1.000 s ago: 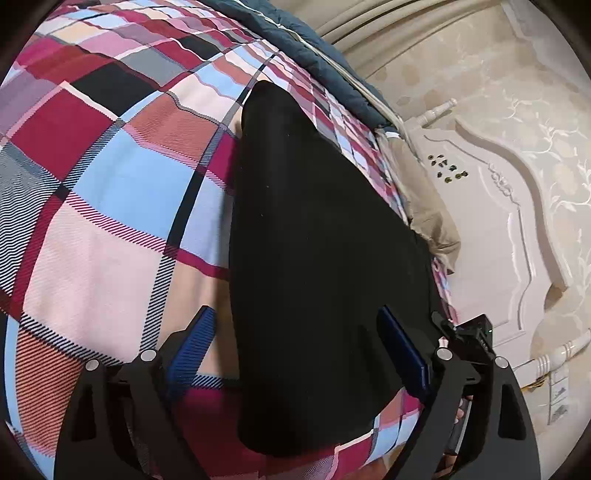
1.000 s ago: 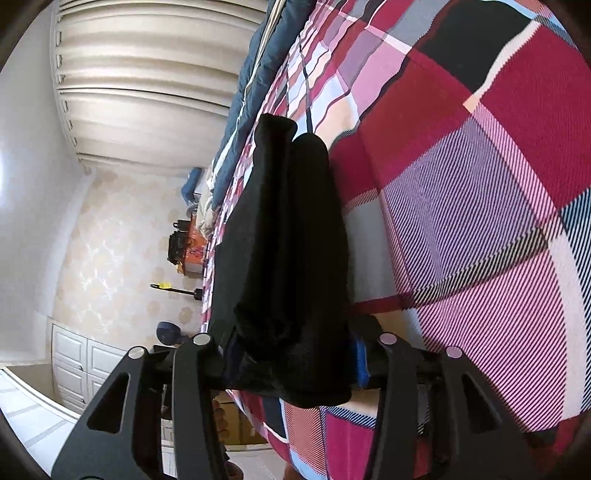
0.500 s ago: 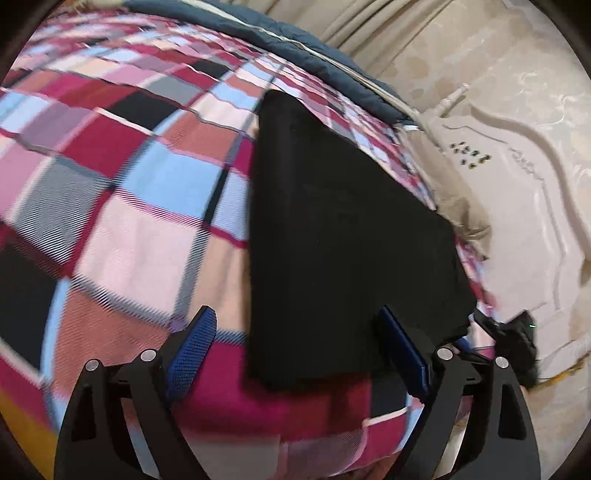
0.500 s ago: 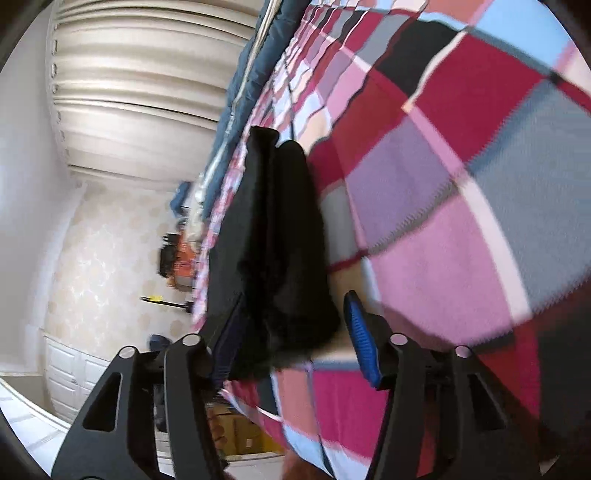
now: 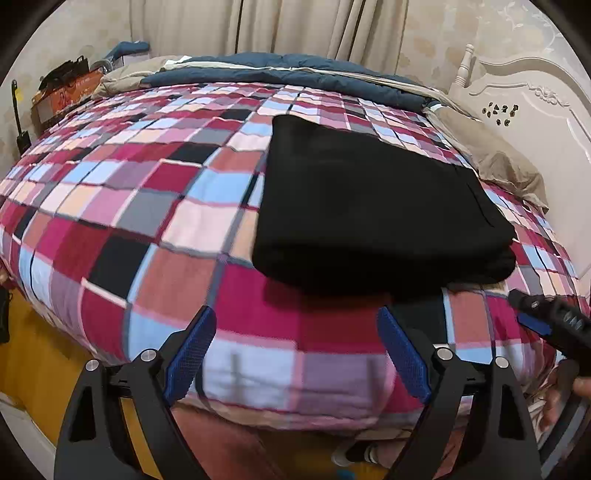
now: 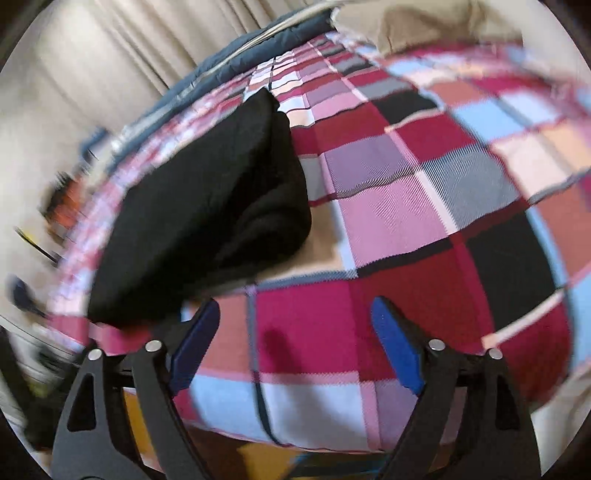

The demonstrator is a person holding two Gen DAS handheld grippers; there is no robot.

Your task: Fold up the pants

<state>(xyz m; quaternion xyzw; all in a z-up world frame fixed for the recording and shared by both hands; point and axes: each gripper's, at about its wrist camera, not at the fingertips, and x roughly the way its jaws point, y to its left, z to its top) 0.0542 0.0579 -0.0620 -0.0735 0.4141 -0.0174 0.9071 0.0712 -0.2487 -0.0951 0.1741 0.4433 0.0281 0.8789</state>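
The black pants lie folded into a compact stack on the checked bedspread, near the bed's front edge. My left gripper is open and empty, just short of the pants' near edge. In the right wrist view the folded pants lie up and to the left of my right gripper, which is open and empty over the bedspread. The right gripper's tip also shows at the right edge of the left wrist view.
A blue quilt lies along the far side of the bed. A white headboard and a beige pillow are at the right. Curtains hang behind. A cluttered stand is at the far left. A yellow floor lies below.
Both grippers have pulled back from the pants toward the bed's front edge. The right gripper, which held the pants' end a second ago, has let go and is open.
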